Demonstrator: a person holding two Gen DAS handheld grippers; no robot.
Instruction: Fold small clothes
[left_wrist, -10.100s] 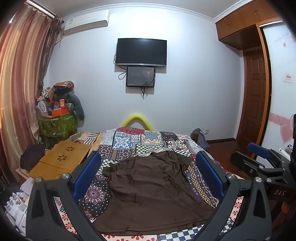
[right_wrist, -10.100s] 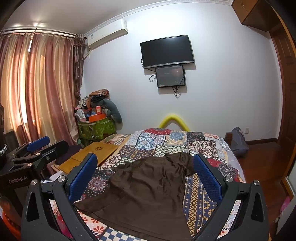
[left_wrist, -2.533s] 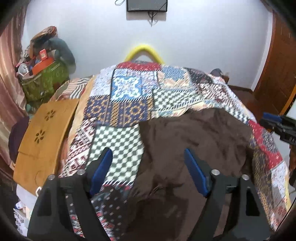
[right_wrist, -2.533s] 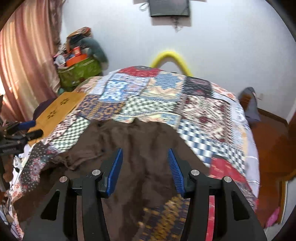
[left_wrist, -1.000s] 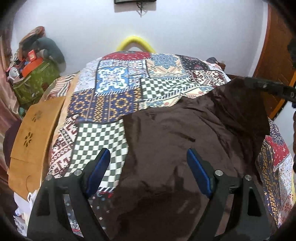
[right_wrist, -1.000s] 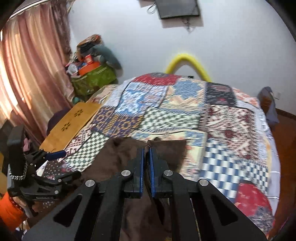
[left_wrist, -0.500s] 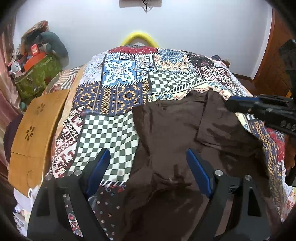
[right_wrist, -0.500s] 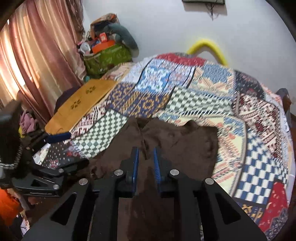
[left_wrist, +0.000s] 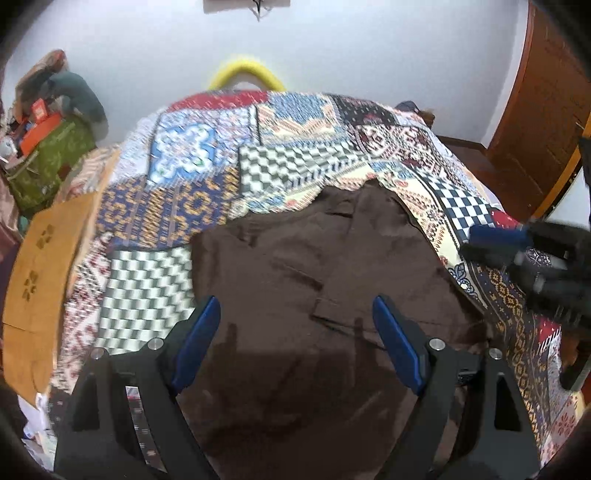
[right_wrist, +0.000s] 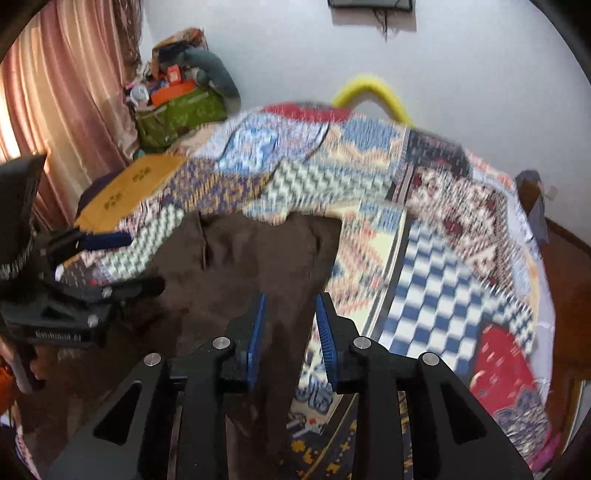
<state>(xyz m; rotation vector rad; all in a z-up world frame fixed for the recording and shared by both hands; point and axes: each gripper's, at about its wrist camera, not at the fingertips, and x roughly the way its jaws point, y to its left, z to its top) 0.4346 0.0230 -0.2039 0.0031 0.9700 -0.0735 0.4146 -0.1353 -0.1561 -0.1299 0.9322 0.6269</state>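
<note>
I am hovering my left tongs (left_wrist: 295, 325), spread wide, and my right tongs (right_wrist: 289, 321), released, over the brown shirt (left_wrist: 314, 295) lying on the patchwork bed (left_wrist: 207, 177)

White wall (left_wrist: 369, 44), pink curtain (right_wrist: 66, 92), wooden door (left_wrist: 535, 92).

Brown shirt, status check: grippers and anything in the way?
Left gripper open above brown shirt. Right gripper open, holding nothing. Shirt partly folded on patchwork quilt. Nothing blocking.

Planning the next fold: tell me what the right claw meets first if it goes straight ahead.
Probably the dark brown cloth garment, whose right edge lies between the open right claw fingers; the patchwork quilt lies beyond. Blur leaves depth uncertain.
</note>
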